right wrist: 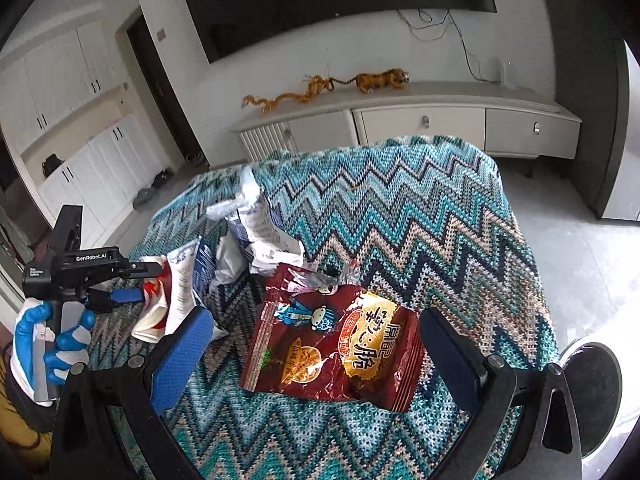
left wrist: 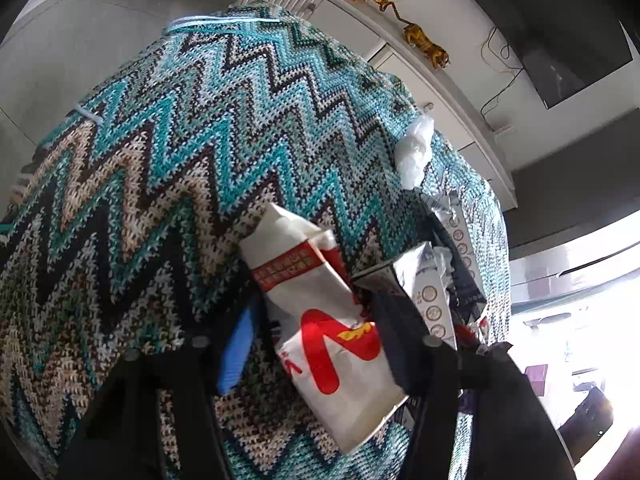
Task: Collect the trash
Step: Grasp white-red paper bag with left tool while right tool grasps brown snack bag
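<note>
**First onlooker:** The right gripper (right wrist: 316,354) has its fingers (right wrist: 180,356) spread wide, one on either side of the red snack bag (right wrist: 332,344). Neither pad seems to touch it.

**Second onlooker:** And the other one?

**First onlooker:** The left gripper (left wrist: 308,308) has the white-and-red packet (left wrist: 320,320) between its fingers. The black one lies against the packet's edge, but the blue pad looks just shy of it. I can't tell whether it's truly pinched. A gloved hand (right wrist: 48,340) holds that gripper at the bench's left side.

**Second onlooker:** Where does the trash sit?

**First onlooker:** All of it is on the zigzag knit cloth (right wrist: 440,220) that covers the bench. The red bag lies flat near the front, with its torn top toward a heap of crumpled wrappers (right wrist: 256,236) just behind. The packet is at the left, beside that heap.

**Second onlooker:** Any room to move?

**First onlooker:** Plenty to the right and the back. There's bare cloth from the bag out to the far and right edges, where it hangs over. Past that is open floor (right wrist: 580,260), then a low cabinet (right wrist: 420,124) along the wall, well apart from the bench.
</note>
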`<state>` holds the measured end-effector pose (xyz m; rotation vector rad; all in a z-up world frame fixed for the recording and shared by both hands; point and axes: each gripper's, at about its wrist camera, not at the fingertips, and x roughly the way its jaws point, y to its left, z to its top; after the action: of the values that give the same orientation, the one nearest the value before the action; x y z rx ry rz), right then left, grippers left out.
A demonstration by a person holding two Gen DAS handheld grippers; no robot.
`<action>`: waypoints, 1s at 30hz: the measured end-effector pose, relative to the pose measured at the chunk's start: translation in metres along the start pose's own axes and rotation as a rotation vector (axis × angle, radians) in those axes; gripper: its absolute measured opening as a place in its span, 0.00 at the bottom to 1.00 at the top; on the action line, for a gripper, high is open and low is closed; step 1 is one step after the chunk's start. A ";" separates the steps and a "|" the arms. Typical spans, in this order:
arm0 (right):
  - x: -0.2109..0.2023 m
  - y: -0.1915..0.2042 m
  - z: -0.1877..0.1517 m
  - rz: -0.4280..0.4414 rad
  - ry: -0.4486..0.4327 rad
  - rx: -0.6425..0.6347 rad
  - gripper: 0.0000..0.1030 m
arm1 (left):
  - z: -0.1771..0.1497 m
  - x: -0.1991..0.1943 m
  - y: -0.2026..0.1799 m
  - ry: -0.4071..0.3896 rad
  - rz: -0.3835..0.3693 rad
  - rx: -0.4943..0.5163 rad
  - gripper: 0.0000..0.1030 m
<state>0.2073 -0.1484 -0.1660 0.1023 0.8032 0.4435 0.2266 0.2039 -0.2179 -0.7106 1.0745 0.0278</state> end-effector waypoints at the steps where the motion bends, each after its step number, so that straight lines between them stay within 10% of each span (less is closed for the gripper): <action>1: 0.004 0.000 0.000 -0.003 0.010 -0.003 1.00 | 0.001 0.000 0.000 -0.006 -0.001 0.000 0.51; 17: 0.036 0.000 -0.004 -0.008 0.133 -0.012 1.00 | -0.003 -0.012 0.012 -0.053 -0.070 0.013 0.45; 30: 0.032 -0.039 -0.003 -0.076 0.143 0.096 0.69 | -0.013 -0.037 0.021 -0.090 -0.103 0.038 0.45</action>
<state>0.2382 -0.1704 -0.1999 0.1299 0.9659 0.3427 0.1906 0.2249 -0.2029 -0.7233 0.9493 -0.0486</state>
